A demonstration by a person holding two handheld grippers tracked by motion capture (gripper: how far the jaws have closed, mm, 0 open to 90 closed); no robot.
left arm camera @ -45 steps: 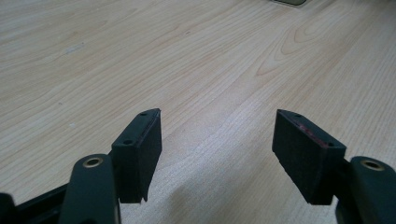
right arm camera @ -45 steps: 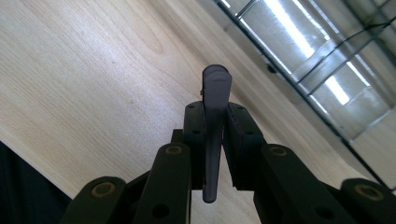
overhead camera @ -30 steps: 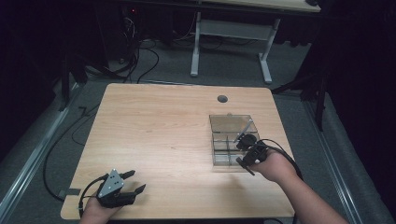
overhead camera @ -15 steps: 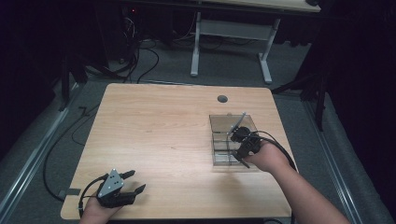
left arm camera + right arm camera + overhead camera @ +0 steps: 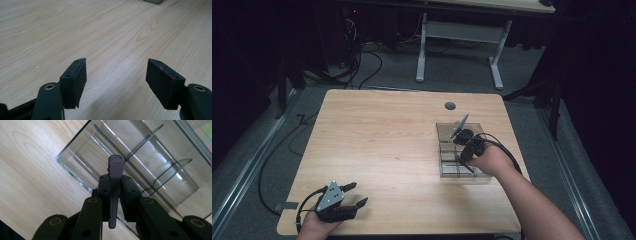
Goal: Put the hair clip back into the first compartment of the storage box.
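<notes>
- Left gripper (image 5: 354, 194) is resting at about 7 o'clock on the wooden table (image 5: 382, 145), near the front edge, with the person's left hand (image 5: 314, 226) gripping it from below – grey three-cornered plate (image 5: 329, 195) sitting on top.
- In the left gripper view its jaws are standing wide apart, nothing between them, bare wood grain running under and beyond the gripper (image 5: 116, 75).
- A cable (image 5: 272, 165) is trailing off the table's left side onto the grey floor (image 5: 377, 70).
- Right hand (image 5: 489, 160) is coming in at about 4 o'clock, forearm angling up from the bottom edge, holding the right gripper (image 5: 460, 131) over the clear divided box (image 5: 447, 162).
- That box is sitting at about 3 o'clock on the table, near the right edge.
- Right gripper jaws are pressing together on a thin grey flat piece (image 5: 460, 125) – in the right gripper view the piece (image 5: 113, 187) is standing edge-on between the pads, sticking out past the tips and below them; cannot tell what it is exactly.
- In the right gripper view the clear box (image 5: 75, 165) is showing curved partitions inside; compartments are looking empty where visible.
- In the high view the grey piece is tilting up above the box's far half.
- A round dark grommet (image 5: 450, 105) is sitting at about 1 o'clock near the far edge.
- Beyond the table, white desk legs (image 5: 422, 50) and loose cables are lying on the floor.
</notes>
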